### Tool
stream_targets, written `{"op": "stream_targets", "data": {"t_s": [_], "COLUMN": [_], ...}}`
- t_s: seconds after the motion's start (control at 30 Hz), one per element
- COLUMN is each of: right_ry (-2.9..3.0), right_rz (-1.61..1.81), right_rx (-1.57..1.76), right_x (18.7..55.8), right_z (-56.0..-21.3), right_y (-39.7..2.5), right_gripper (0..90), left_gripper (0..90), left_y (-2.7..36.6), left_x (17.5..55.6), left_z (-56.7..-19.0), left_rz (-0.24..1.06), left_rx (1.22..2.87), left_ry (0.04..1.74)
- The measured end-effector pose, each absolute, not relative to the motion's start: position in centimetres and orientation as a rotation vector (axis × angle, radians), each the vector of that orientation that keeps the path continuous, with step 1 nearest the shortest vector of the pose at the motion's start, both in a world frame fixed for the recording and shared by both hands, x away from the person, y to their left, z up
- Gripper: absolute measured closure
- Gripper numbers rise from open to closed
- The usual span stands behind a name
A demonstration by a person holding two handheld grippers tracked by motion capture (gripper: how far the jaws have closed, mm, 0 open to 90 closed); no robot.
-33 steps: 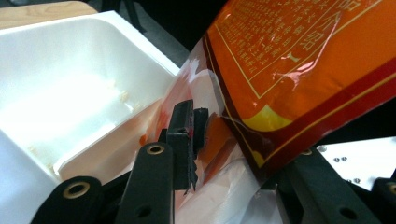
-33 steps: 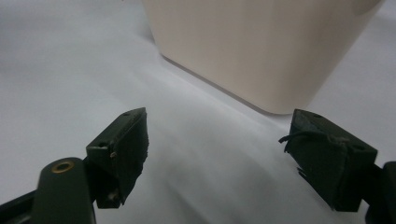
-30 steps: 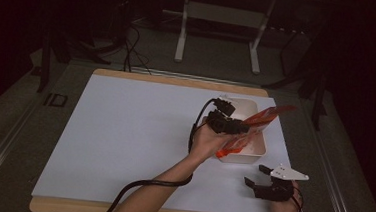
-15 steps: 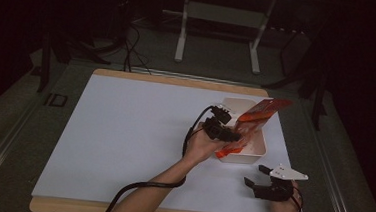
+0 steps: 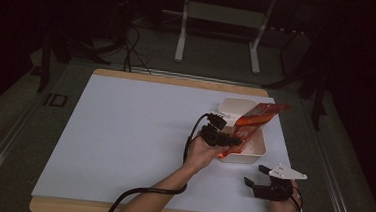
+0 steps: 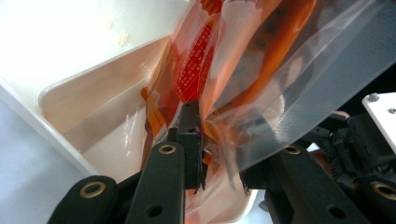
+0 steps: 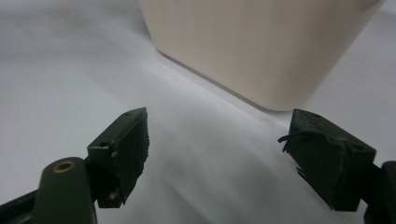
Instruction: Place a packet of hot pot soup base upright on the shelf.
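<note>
Paper point(image 5: 138, 142) covers the table point(image 5: 178, 80) from its left edge across to the right, white and bare on that side. Moving rightward in the high view, the person's left forearm reaches up from the bottom edge, and the left gripper point(image 5: 229, 139) sits at the near left corner of a white tub point(image 5: 245, 152). Its jaws are clamped tight on the lower end of an orange packet point(image 5: 255, 121), which slants up and to the right over the tub, its top end past the far right rim. The left gripper view point(image 6: 212, 154) shows the grip closely: the two black jaws pinch the crinkled plastic of the packet point(image 6: 219, 74) between them (orange printed film on one side, a clear strip on the other), with the lower part of the packet hanging inside the tub point(image 6: 93, 112) near its wall.

Further right and nearer the person, the right gripper point(image 5: 258, 178) rests low over the paper, just in front of the tub's near right corner and well apart from the packet. In the right gripper view point(image 7: 219, 154) its jaws stand wide apart with nothing between them, and the tub's rounded outer wall point(image 7: 261, 46) rises just beyond.
</note>
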State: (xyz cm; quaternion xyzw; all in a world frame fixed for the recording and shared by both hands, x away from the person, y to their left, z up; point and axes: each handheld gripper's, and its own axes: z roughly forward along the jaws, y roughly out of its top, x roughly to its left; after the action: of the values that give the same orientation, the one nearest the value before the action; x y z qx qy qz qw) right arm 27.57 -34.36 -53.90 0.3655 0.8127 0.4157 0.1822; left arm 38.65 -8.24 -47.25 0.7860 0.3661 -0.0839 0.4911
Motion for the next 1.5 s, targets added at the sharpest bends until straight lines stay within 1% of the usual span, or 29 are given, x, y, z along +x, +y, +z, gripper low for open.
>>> {"op": "stream_targets", "data": {"t_s": [0.4,0.43,0.5,0.53,0.57,0.6,0.63,0.7,0.8,0.83,0.93,1.2,1.37,1.5], "right_ry": [2.292,2.292,2.292,2.292,2.292,2.293,2.294,2.295,2.294,2.295,2.298,2.294,2.293,2.293], "right_rz": [1.178,1.181,1.187,1.191,1.194,1.196,1.195,1.192,1.181,1.181,1.181,1.17,1.158,1.158], "right_rx": [1.023,1.021,1.023,1.022,1.023,1.026,1.027,1.024,1.021,1.021,1.024,1.041,1.042,1.046], "right_x": [27.5,27.4,27.5,27.5,27.5,27.5,27.5,27.5,27.4,27.5,27.5,27.6,27.6,27.6], "right_z": [-53.9,-53.9,-53.9,-53.8,-53.8,-53.8,-53.9,-53.9,-53.9,-53.9,-53.9,-53.9,-54.0,-54.0], "right_y": [-34.3,-34.4,-34.4,-34.4,-34.5,-34.5,-34.5,-34.4,-34.4,-34.3,-34.3,-34.3,-34.3,-34.3], "right_gripper": [20.8,20.8,20.8,20.8,20.8,20.8,20.7,20.8,20.8,20.8,20.8,20.8,20.8,20.8], "left_gripper": [74.9,73.9,66.0,63.6,61.4,61.0,63.1,69.1,71.9,72.5,73.4,74.4,74.8,74.9], "left_y": [-8.6,-8.6,-8.8,-8.8,-8.6,-8.5,-8.3,-7.8,-7.9,-8.1,-8.3,-8.0,-7.9,-7.7], "left_x": [38.3,38.3,38.1,37.9,37.7,37.6,37.6,37.8,37.8,37.8,37.8,37.3,37.0,36.9], "left_z": [-46.9,-46.6,-45.9,-45.9,-45.9,-46.0,-46.2,-46.5,-46.5,-46.4,-46.4,-47.7,-48.3,-48.9], "left_rz": [-0.09,-0.08,-0.016,0.0,0.011,0.018,0.024,-0.006,0.005,-0.009,-0.032,-0.027,0.003,-0.008], "left_rx": [1.983,1.99,2.075,2.112,2.13,2.151,2.163,2.136,2.143,2.144,2.132,2.072,2.074,2.08], "left_ry": [0.801,0.802,0.803,0.795,0.784,0.776,0.783,0.797,0.818,0.841,0.883,0.891,0.887,0.896]}}
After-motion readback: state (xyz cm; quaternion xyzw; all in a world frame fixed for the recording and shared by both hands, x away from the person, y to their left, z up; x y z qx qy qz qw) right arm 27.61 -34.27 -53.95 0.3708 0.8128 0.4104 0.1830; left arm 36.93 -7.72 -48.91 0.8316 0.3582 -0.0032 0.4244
